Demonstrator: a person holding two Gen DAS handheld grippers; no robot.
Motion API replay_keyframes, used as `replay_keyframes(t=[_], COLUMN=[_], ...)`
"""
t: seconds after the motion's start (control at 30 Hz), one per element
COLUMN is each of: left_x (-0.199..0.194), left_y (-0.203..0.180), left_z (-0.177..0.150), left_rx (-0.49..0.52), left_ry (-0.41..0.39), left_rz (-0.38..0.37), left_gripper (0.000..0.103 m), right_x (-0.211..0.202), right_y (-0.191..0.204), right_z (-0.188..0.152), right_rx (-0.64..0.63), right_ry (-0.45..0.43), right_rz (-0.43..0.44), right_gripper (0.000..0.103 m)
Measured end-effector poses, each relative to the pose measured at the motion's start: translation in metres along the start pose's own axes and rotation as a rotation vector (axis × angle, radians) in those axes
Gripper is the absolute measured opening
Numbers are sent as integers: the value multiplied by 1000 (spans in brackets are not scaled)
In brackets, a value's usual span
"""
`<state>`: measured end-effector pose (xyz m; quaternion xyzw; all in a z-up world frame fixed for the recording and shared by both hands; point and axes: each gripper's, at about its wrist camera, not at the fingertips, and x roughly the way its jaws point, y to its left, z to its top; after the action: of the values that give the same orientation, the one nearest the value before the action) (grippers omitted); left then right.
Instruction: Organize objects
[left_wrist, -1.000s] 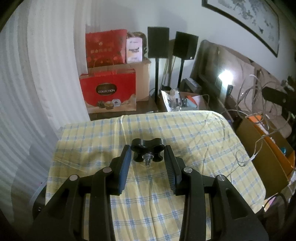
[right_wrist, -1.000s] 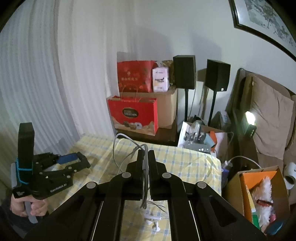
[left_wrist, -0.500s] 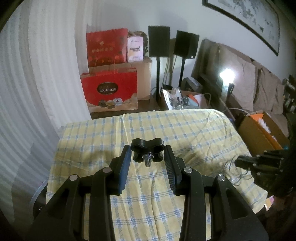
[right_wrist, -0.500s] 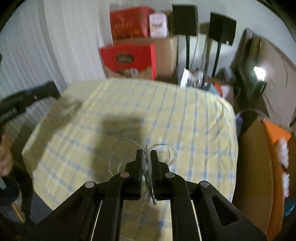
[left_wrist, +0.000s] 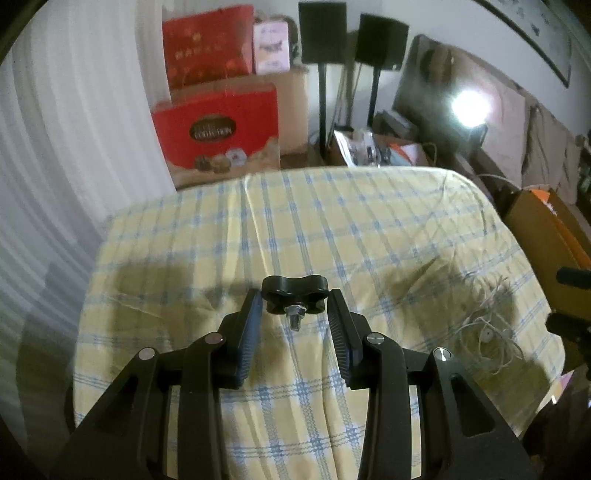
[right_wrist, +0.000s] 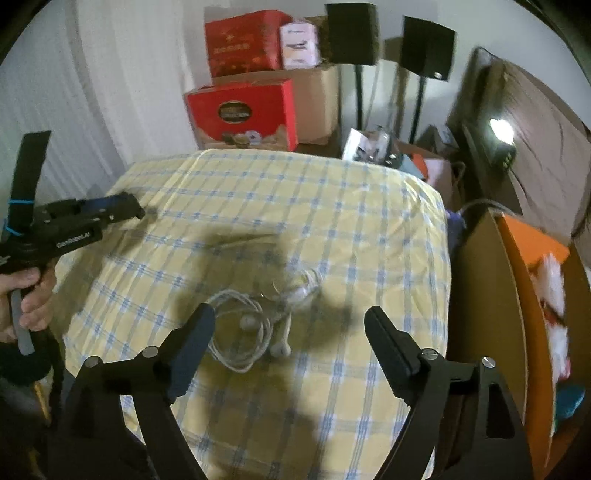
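Left gripper (left_wrist: 294, 300) clamped on black knob (left_wrist: 294, 290), threaded stud (left_wrist: 295, 316) aimed back toward camera, knob's long axis crosswise between pads; seen only side-on in right view, load hidden. Right gripper (right_wrist: 289, 320) spread wide, holding nothing, hovering over white earphone cable (right_wrist: 255, 325), coiled on checked tablecloth (right_wrist: 332, 229) between and just ahead of fingertips; in left view, same tangle far right.

Black lobed knob (left_wrist: 294, 291) with bolt – clamped, airborne; white earphones (right_wrist: 255, 325) – tangled on checked cloth.
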<state>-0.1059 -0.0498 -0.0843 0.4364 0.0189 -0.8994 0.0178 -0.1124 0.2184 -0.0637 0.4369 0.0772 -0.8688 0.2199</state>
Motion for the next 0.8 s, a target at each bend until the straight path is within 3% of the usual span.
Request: replay_keyframes(t=[0.07,0.23,0.5,0.57,0.63,0.73,0.8], left_x=[6,16,35,35,36,37,38], left_y=[1,6,11,11,12,14,15], left_z=[-1,-3,-9,-9,-8,-7,-8], left_rx=[-13,-26,-38,-40,-52,-61,-59], left_ry=[20,46,83,78,68,64,68], left_rz=[-18,-59,-80,-83,-82,-85,-86], left_gripper=[34,34,34,34,34,34,34], right_x=[-2,-9,28,38,45,57,63], right_y=[4,22,36,37,33,22,13], right_z=[-8,-38,-37,-32,-29,-25,-22], right_rx=[-4,-64,-46,-16,20,66,101], right_ry=[-6,-53,52,70,73,94,98], right_rz=[-32,-105,-49,-54,-35,-17,-27], right_gripper=[86,102,100,94,72,47,42])
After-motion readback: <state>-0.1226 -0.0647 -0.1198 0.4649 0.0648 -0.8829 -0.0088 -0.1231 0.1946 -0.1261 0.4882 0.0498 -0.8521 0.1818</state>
